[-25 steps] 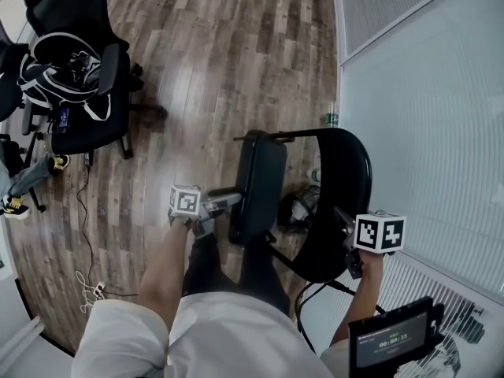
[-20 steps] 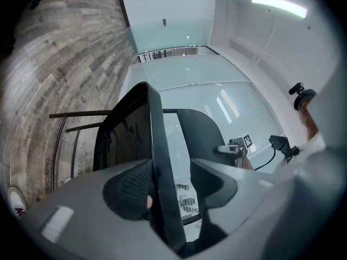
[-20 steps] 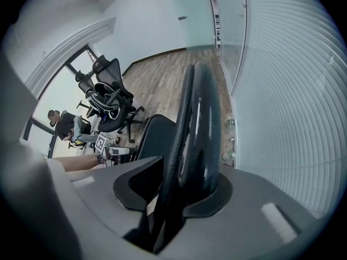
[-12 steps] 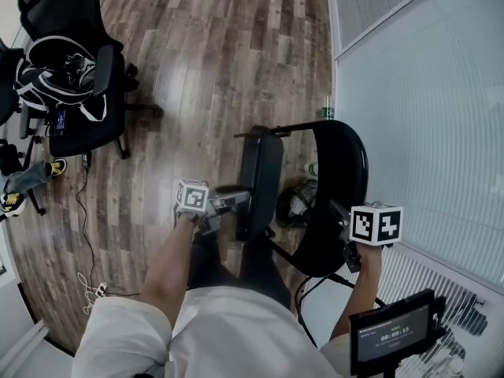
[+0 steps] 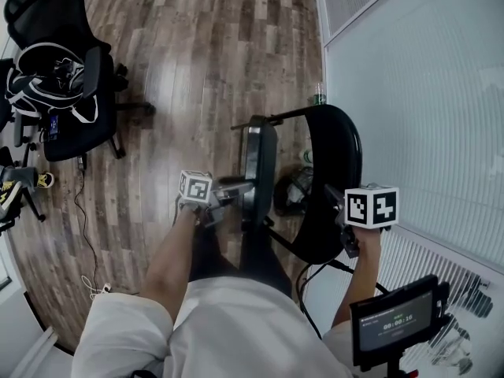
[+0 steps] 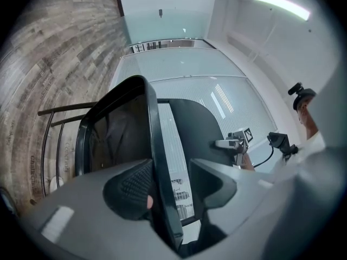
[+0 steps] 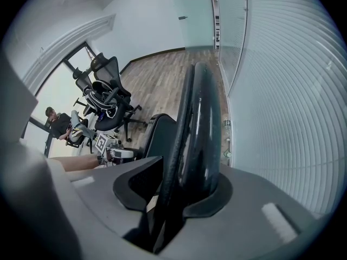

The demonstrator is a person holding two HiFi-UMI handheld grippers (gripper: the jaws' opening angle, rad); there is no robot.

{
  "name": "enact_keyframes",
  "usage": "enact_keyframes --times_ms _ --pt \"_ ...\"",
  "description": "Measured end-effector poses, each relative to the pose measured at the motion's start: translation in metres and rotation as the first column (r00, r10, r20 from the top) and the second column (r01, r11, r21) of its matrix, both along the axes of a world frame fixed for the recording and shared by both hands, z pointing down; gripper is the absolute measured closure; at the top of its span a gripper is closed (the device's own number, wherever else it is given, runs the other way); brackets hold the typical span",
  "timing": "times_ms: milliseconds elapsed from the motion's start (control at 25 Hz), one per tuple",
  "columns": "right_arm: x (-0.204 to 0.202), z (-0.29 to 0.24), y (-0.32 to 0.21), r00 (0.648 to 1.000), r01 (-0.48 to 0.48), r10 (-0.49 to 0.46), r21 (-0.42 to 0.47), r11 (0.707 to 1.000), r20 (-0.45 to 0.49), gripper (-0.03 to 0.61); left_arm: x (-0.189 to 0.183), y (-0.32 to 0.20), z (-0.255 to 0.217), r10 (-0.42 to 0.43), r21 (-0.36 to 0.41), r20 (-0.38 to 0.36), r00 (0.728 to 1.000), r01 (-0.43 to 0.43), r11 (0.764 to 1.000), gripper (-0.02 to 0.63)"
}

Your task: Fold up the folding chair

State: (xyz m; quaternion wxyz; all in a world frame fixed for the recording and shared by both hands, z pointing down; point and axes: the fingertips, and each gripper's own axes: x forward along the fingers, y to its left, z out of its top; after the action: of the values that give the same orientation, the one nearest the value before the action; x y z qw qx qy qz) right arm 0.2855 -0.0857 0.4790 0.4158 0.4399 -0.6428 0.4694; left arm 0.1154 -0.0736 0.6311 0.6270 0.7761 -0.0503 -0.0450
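Indoors, on a floor (image 5: pixel 197 46) of grey-brown wood planks, a person standing beside a ribbed white wall panel (image 5: pixel 425 93) works on one black folding chair (image 5: pixel 327 227) with two hand-held grippers. The chair stands just beside the panel, directly in front of the person's legs. Its seat (image 5: pixel 261 168) is tipped up almost on edge, close to the rounded, glossy backrest (image 5: pixel 337 160), with thin dark tube legs showing behind.

The left gripper (image 6: pixel 169 187) points level with the thin rim of the seat between its jaws. Its textured pad (image 6: pixel 130 188) lies against one side of the rim, while the other jaw stands clear of it, so the jaws are parted and not clamped.

The right gripper (image 7: pixel 181 191) points steeply down over the top edge of the backrest. Its jaws have just been opening a little, yet the backrest fills the gap between them and both sides bear on it.

Well apart, across the room, stands one black office chair (image 5: pixel 75 109) carrying one black-and-white backpack (image 5: pixel 39 73), with one seated person (image 7: pixel 59 124) near it. One small green bottle (image 5: pixel 320 97) sits at the foot of the wall, one cable (image 5: pixel 83 211) trails over the planks, and one small screen (image 5: pixel 394 321) hangs at the person's right side.
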Motion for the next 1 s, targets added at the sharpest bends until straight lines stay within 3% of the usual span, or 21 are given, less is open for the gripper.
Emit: enact_keyframes --times_ms 280,1000 --pt "0.002 0.003 -0.002 1.000 0.002 -0.002 0.002 1.000 -0.003 0.477 0.006 -0.003 0.003 -0.003 -0.005 0.003 1.000 0.003 1.000 0.417" --pt "0.009 0.001 0.002 1.000 0.020 -0.020 0.001 1.000 -0.002 0.454 0.054 0.004 -0.006 0.099 0.010 -0.012 0.995 -0.099 0.995 0.420"
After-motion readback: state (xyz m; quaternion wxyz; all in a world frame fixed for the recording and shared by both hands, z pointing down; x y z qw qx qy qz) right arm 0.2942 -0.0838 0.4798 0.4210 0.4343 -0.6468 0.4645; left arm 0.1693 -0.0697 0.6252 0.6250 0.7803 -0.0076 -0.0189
